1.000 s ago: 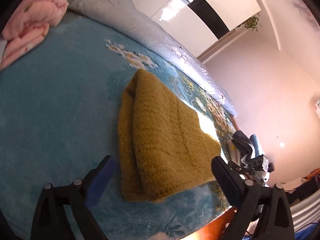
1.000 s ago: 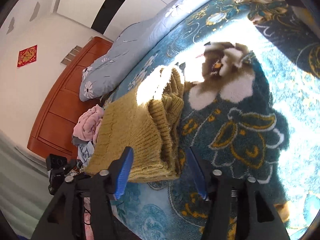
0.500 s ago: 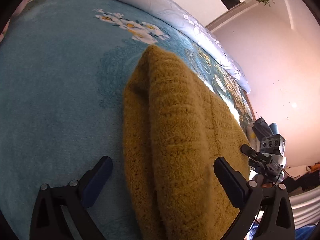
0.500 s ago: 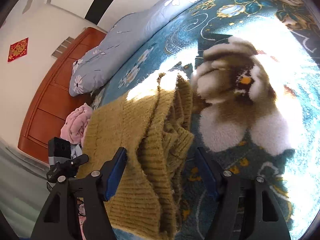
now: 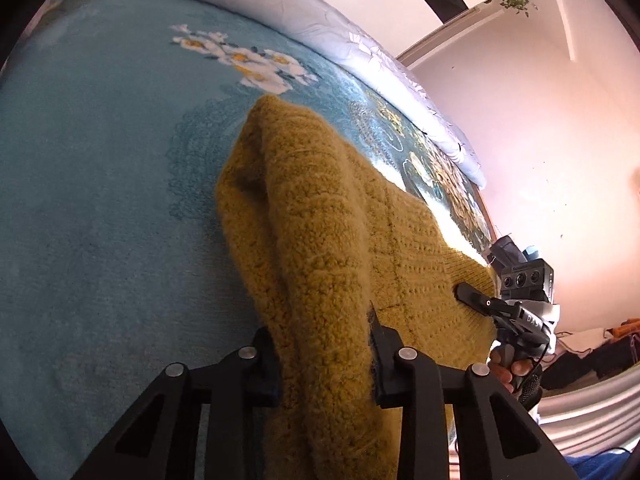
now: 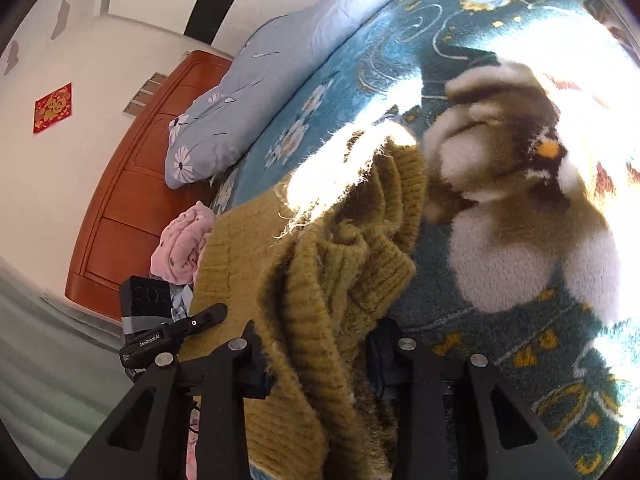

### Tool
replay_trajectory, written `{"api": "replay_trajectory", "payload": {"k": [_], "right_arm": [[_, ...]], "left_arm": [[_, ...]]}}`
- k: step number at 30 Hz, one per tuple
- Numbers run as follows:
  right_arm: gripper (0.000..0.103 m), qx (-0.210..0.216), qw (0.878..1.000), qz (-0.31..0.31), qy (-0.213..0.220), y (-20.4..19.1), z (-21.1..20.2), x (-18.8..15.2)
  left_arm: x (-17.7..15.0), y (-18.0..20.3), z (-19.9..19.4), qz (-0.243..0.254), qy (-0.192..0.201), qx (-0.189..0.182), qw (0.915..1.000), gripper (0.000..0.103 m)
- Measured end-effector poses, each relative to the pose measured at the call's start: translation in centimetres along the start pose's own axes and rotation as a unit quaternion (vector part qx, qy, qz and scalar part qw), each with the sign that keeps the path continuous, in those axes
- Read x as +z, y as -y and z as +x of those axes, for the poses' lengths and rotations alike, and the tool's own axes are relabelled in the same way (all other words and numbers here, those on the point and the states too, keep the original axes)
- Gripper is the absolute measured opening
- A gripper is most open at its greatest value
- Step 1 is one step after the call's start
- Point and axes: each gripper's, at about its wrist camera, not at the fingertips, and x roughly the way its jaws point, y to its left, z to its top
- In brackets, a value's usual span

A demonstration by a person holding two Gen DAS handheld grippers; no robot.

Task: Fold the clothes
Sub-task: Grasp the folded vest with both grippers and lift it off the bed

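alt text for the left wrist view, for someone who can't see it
The left tongs have just closed on a thick edge of a folded mustard knit sweater lying on a teal floral blanket. At the sweater's far right corner, the right tongs reach in, with a pale blue floral duvet along the bed's far edge.

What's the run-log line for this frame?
left gripper: shut on mustard-yellow knitted sweater | right gripper: shut on sweater | both just closed | sweater on teal blanket
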Motion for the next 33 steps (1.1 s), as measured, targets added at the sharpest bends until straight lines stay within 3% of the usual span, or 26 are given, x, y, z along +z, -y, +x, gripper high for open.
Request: {"api": "replay_trajectory", "payload": {"k": [6,14,18,25,29,33], "right_arm": [[0.035,0.014,0.999,-0.046,0.021,-3.3,-4.1,0.3],[0.035,0.002,0.994,-0.09,0.062,-5.3,-13.7,1.3],[0.035,-0.033,0.988,-0.116,0.097,-5.2,-21.0,1.7],[0.035,-0.091,0.975,-0.127,0.156,-3.0,-33.9,3.0],[0.035,-0.129,0.967,-0.137,0.175,-1.6,-39.6,2.9],[0.035,-0.161,0.963,-0.124,0.18,0.8,-44.2,3.5]], "left_arm": [[-0.5,6.5,-2.6,0.068,0.024,0.0,0.9974,0.032],[0.7,15.1,-4.1,0.131,0.032,-0.035,0.9902,0.032],[1.5,21.5,-2.3,0.167,0.028,-0.072,0.983,0.032],[2.6,33.4,3.5,0.243,-0.004,-0.117,0.963,0.032],[2.1,38.8,6.7,0.282,-0.021,-0.131,0.9502,0.032],[1.9,43.5,10.4,0.295,-0.043,-0.143,0.9439,0.032]]}}
